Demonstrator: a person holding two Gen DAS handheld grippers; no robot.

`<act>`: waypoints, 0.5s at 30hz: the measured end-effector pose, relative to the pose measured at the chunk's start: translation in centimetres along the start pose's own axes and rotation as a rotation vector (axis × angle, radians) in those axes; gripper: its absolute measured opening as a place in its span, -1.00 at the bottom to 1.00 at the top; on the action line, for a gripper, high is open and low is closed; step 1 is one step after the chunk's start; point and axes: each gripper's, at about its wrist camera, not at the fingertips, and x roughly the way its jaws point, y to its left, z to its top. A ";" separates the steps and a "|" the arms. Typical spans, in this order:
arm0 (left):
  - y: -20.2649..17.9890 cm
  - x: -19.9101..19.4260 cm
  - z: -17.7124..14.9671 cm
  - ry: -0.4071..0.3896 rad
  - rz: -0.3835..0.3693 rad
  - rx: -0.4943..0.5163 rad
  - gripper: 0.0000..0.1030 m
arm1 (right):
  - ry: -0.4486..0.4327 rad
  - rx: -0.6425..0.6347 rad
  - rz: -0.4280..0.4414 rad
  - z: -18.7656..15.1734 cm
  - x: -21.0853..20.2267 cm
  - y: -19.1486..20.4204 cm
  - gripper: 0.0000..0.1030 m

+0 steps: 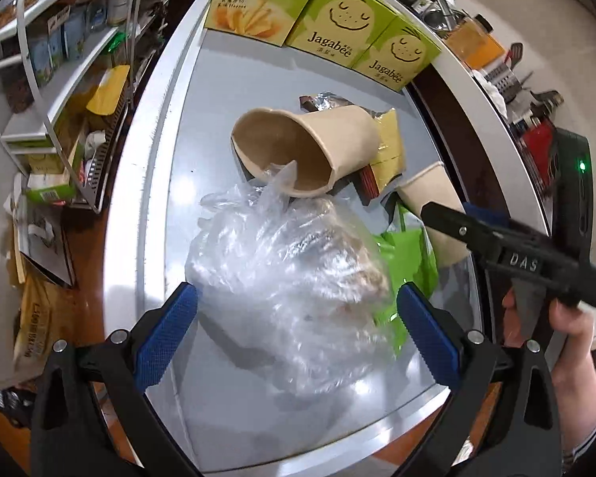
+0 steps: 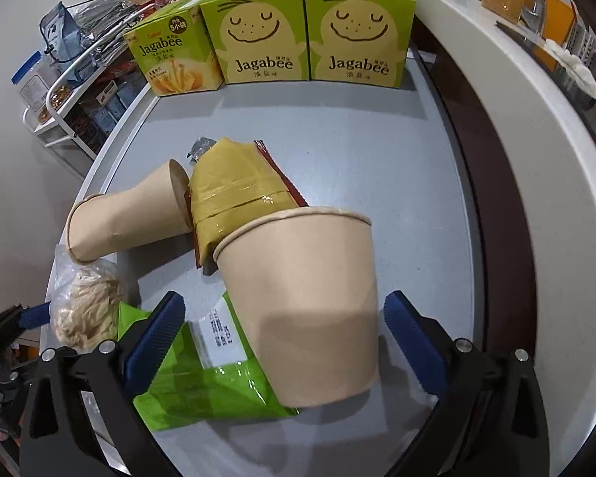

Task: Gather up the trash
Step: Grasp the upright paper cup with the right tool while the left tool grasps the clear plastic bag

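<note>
So basically nothing's been collected yet, as far as I can tell. All the trash is sitting in a heap on the grey table top (image 2: 337, 139). There's a tipped-over paper cup (image 1: 298, 151) lying on its side with its mouth toward the near-left, and a crumpled clear plastic bag (image 1: 282, 274) right in front of it, with what looks like a pale stringy wad inside. A second paper cup (image 2: 310, 302) stands tilted on the right side of the pile, leaning on a green wrapper (image 2: 206, 389). Between the two cups there's a yellow packet (image 2: 234, 183) with a bit of red and foil poking out behind it.

The left gripper (image 1: 298, 330) is wide open, with the plastic bag lying between the jaws, and I can't see the pads pressing on it. The right gripper (image 2: 286, 342) is also spread about as far as it goes, straddling the leaning cup with gaps on both sides, so no grip there either.

Three green Jagabee boxes (image 2: 266, 31) stand in a neat row at the far edge; I'd guess those aren't trash. No bin or trash bag visible in either view, so the whole job's still ahead: grab each piece and get it somewhere.
</note>
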 end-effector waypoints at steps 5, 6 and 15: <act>-0.2 0.9 0.1 -0.015 0.037 -0.009 0.96 | 0.016 0.016 0.021 -0.2 1.0 -0.1 0.91; -0.3 1.0 0.0 -0.016 0.046 -0.011 0.96 | 0.018 0.018 0.025 -0.1 1.2 -0.1 0.91; -1.6 2.0 -0.4 -0.022 0.191 0.092 0.96 | 0.035 -0.031 -0.013 -0.2 2.6 0.0 0.91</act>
